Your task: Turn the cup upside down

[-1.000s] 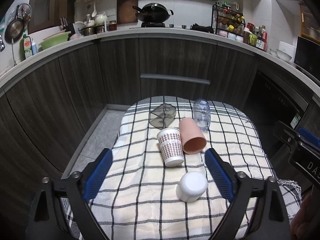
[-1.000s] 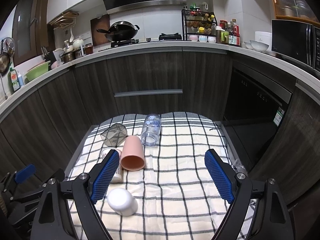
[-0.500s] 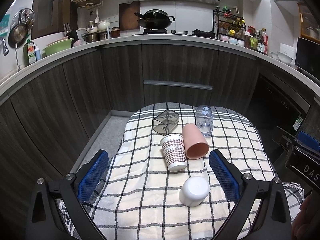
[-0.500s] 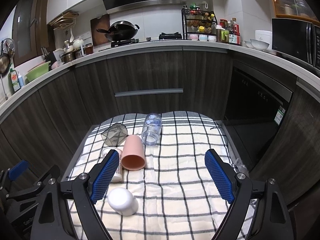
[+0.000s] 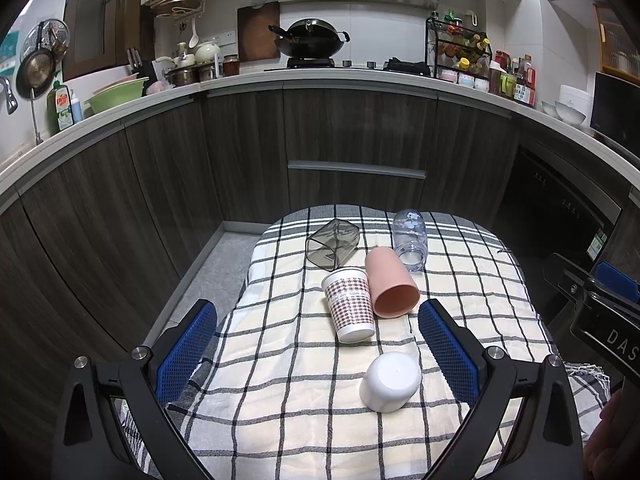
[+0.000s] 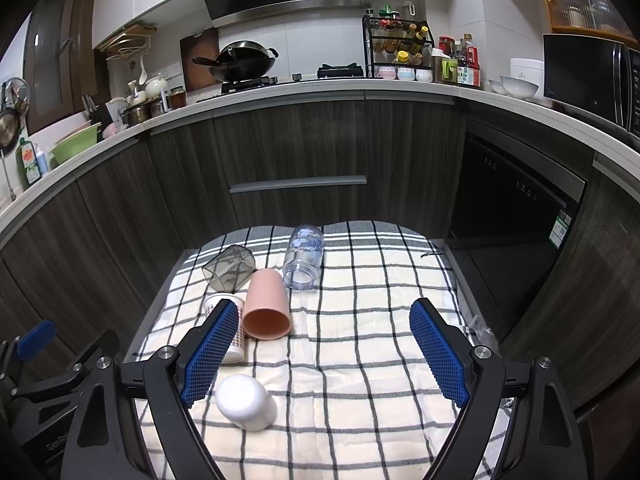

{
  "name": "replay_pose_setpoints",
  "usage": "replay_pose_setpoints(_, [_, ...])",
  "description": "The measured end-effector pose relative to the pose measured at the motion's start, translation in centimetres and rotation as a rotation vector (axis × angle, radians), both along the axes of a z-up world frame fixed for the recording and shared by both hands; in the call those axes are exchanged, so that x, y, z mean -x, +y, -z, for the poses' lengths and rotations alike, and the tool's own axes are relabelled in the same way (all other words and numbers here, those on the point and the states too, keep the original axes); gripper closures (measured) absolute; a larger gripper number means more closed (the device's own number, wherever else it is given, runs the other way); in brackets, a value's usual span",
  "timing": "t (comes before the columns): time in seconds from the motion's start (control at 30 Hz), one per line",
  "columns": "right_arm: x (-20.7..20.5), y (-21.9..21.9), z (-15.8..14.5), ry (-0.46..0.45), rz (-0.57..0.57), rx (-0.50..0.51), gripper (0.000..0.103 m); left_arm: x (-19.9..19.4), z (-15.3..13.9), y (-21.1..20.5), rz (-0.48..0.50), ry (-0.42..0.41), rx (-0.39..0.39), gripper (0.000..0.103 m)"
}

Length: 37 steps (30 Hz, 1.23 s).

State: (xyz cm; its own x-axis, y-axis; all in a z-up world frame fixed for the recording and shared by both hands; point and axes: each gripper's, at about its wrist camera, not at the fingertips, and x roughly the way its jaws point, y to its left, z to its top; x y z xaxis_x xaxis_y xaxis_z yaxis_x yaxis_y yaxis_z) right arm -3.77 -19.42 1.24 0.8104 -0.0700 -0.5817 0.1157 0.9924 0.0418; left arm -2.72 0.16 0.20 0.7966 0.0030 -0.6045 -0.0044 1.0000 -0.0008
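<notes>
Several cups lie on their sides on a checked cloth (image 5: 280,412): a white cup (image 5: 390,381) nearest, a checked paper cup (image 5: 350,304), a pink cup (image 5: 390,282), a dark see-through square cup (image 5: 332,243) and a clear cup (image 5: 409,239). My left gripper (image 5: 316,344) is open and empty, above the cloth's near part. My right gripper (image 6: 324,344) is open and empty; the white cup (image 6: 245,401) lies by its left finger (image 6: 208,348), which hides part of the paper cup (image 6: 224,305). The pink cup (image 6: 265,305), square cup (image 6: 230,268) and clear cup (image 6: 304,256) lie beyond.
Dark cabinets with a handle (image 5: 356,169) stand behind the table. A dishwasher (image 6: 516,216) is at the right. The counter holds a wok (image 5: 308,38) and a spice rack (image 5: 460,50). The right gripper's body (image 5: 600,304) shows at the right edge of the left wrist view.
My left gripper has pulled back and risen, so the cups sit lower and farther in its view. The right gripper has hardly moved. The cups have not moved.
</notes>
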Motion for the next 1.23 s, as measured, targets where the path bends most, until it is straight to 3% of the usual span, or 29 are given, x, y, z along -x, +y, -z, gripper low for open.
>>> replay_pose_setpoints(1.23, [-0.21,0.05,1.00,0.016,0.007,-0.009,0.015,-0.23,0.30,0.01,-0.020,0.021,-0.019,0.000])
